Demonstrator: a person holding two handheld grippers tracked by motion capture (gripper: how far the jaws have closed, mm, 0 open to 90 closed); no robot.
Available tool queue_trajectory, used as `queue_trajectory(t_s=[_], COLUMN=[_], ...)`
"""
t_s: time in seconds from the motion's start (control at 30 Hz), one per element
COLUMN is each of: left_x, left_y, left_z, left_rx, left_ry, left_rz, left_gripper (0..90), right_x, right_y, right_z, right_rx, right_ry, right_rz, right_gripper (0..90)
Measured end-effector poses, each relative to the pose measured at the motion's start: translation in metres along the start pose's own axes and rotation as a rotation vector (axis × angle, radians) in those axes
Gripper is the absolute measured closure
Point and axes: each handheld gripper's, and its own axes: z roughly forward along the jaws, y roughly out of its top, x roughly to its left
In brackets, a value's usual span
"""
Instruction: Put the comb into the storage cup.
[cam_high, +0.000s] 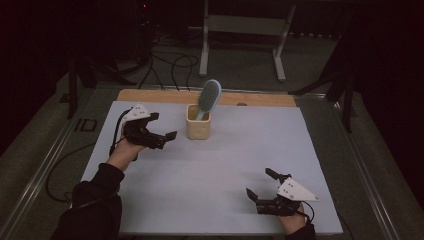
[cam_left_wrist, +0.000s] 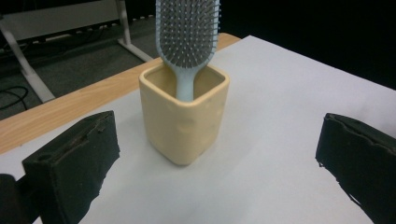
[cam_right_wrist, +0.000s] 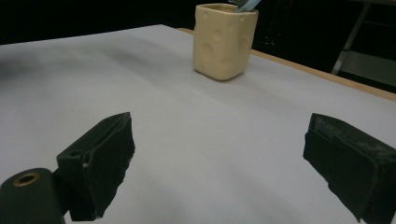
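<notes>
A square cream holder (cam_high: 198, 128) stands upright on the white sheet near the table's back middle. A light blue hairbrush (cam_high: 208, 97) stands in it handle down, its bristled head sticking out above the rim. In the left gripper view the holder (cam_left_wrist: 184, 119) and the brush (cam_left_wrist: 187, 35) are close ahead. My left gripper (cam_high: 165, 126) is open just left of the holder, with nothing between its jaws. My right gripper (cam_high: 261, 183) is open near the front right of the sheet, far from the holder (cam_right_wrist: 225, 39).
The white sheet (cam_high: 215, 165) covers most of the table; a strip of wooden tabletop (cam_high: 165, 96) shows behind it. Cables and a white metal frame (cam_high: 245, 30) lie on the dark floor beyond.
</notes>
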Motion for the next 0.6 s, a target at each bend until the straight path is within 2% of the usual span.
queue_trajectory(t_s=[0.23, 0.43, 0.6], left_x=[-0.002, -0.005, -0.011], left_y=[-0.015, -0.027, -0.037], left_z=[-0.013, -0.027, -0.038], left_rx=[0.006, -0.008, 0.000], left_ry=[-0.001, 0.001, 0.010], left_rz=[-0.008, -0.024, -0.015], left_gripper=[0.0, 0.0, 0.0], right_x=[-0.001, 0.000, 0.000], right_y=[0.000, 0.000, 0.000], right_z=[0.001, 0.001, 0.001], right_rx=[0.000, 0.002, 0.006], right_ry=[0.002, 0.002, 0.000], right_rz=[0.002, -0.002, -0.005], right_gripper=[8.4, 8.3, 8.3])
